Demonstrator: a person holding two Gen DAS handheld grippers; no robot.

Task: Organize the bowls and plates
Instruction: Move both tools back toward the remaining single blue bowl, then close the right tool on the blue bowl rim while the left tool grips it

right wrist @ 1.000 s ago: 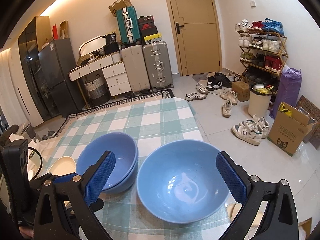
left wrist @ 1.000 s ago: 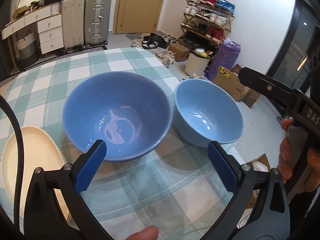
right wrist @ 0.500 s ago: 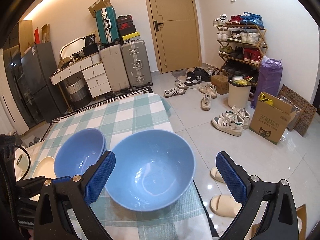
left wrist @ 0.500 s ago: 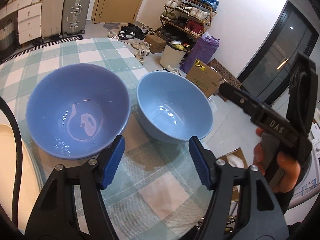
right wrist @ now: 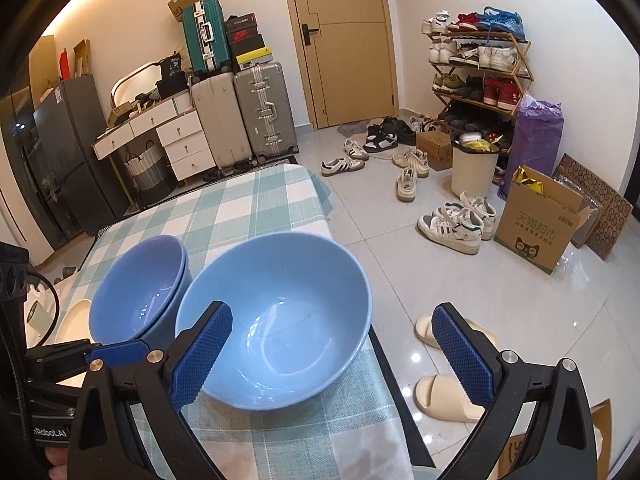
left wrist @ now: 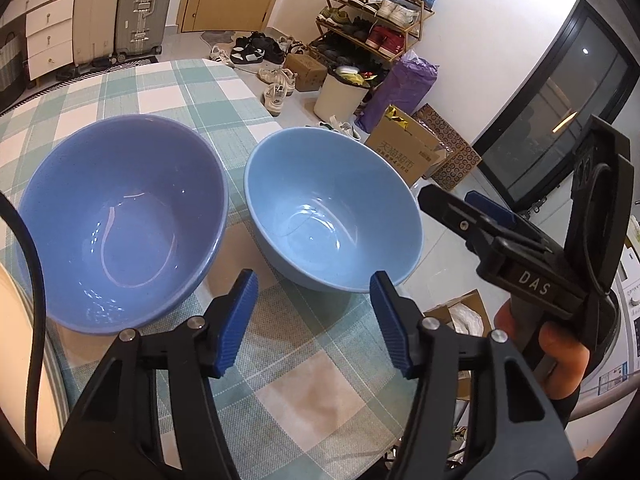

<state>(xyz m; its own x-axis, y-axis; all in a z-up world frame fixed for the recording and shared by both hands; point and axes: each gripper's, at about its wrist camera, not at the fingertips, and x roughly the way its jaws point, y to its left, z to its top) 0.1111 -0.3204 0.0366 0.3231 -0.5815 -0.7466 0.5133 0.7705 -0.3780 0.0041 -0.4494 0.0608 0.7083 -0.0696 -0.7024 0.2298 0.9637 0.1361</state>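
Left tongs (left wrist: pixel 312 322) half-closing, empty, short of light blue bowl (left wrist: pixel 332 208); right tongs (right wrist: pixel 332 354) gaping, straddling its rim for pickup onto stacked darker bowls (right wrist: pixel 138 290).

Light blue bowl (right wrist: pixel 276 316): glossy glazed ceramic, smooth.
Darker blue bowl (left wrist: pixel 120 220): same shiny glaze.
Tablecloth (left wrist: pixel 304 380): woven checked cloth, matt.
Gripper pads (right wrist: pixel 460 350): blue, knurled, rough.
Floor (right wrist: pixel 500 300): polished reflective tile.

Both grippers angled downward

The left gripper (left wrist: pixel 312 322) points steeply down, its jaws just narrowed, nothing between them. The right gripper (right wrist: pixel 332 354), gripped by a hand (left wrist: pixel 560 346), tilts down with jaws spread wide, empty
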